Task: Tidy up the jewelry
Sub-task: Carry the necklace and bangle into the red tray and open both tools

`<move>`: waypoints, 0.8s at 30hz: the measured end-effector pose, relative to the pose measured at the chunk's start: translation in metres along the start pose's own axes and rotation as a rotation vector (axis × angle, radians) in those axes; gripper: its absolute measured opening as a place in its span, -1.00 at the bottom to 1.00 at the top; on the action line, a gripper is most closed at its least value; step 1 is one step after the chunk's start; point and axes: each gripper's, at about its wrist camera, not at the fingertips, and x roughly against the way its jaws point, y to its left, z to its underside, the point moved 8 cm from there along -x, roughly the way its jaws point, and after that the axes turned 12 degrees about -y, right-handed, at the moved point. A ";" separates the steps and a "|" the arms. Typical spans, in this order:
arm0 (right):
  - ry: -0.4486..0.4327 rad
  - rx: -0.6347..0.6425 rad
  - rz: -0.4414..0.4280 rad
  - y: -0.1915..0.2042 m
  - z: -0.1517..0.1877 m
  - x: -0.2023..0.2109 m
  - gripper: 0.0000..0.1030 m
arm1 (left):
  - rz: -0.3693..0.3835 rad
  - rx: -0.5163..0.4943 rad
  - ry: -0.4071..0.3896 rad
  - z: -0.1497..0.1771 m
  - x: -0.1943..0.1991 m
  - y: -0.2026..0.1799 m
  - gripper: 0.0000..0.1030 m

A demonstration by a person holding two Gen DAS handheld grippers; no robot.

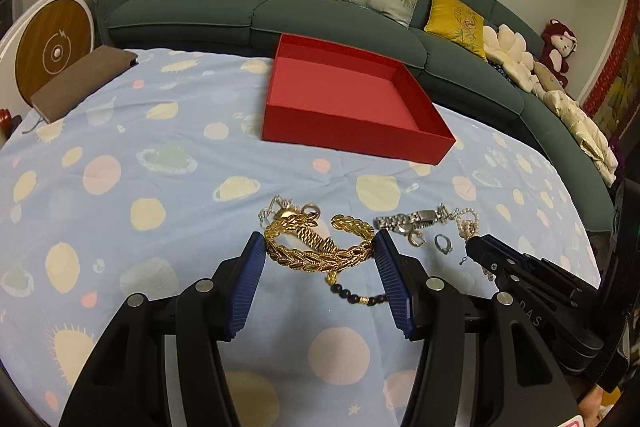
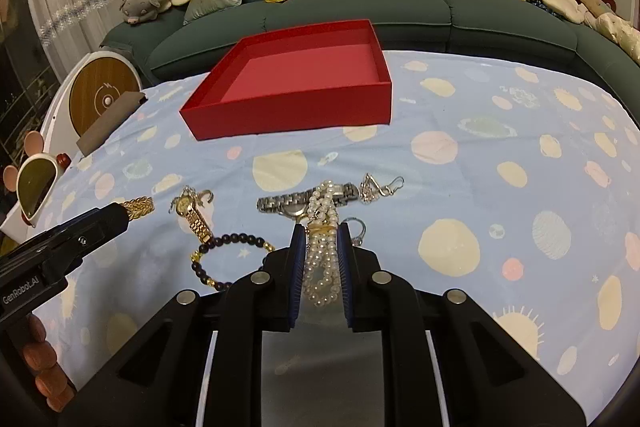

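Closest in, the left tongs stand wide apart with their blue pads on either side of a gold leaf-pattern bangle; the pads look to be just at its outer edges, though whether they press it I cannot tell. A dark bead bracelet lies under the bangle, and a gold watch runs beneath it. Over on the right side, the right tongs are drawn nearly together around a pearl bracelet, whose strands fill the narrow gap and hang down in a loop between the pads.

Just beyond the pearls, a silver watch lies across the worktop, which is covered in a pale blue cloth printed with planets. A small ring sits beside the right pad, and silver earrings lie just past the watch's end. To the left of those, the gold watch and the dark bead bracelet rest on the cloth.

Farther back, an open red box stands well apart from the jewelry, its inside bare. Behind it runs a green sofa with yellow and grey cushions.
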 end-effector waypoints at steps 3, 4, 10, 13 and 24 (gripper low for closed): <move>-0.019 0.007 -0.008 -0.002 -0.027 -0.002 -0.70 | 0.017 -0.024 -0.012 -0.026 -0.008 -0.008 0.04; -0.024 0.009 -0.010 -0.004 -0.038 -0.006 -0.70 | 0.016 -0.040 -0.020 -0.036 -0.012 -0.010 0.04; -0.057 -0.002 -0.024 -0.017 -0.113 -0.056 -0.70 | -0.014 -0.119 -0.052 -0.101 -0.070 -0.011 0.04; -0.072 0.013 -0.014 -0.018 -0.149 -0.096 -0.70 | -0.021 -0.108 -0.048 -0.131 -0.108 -0.009 0.04; 0.007 -0.009 -0.008 -0.036 -0.195 -0.225 -0.70 | -0.076 -0.098 -0.010 -0.187 -0.237 -0.003 0.04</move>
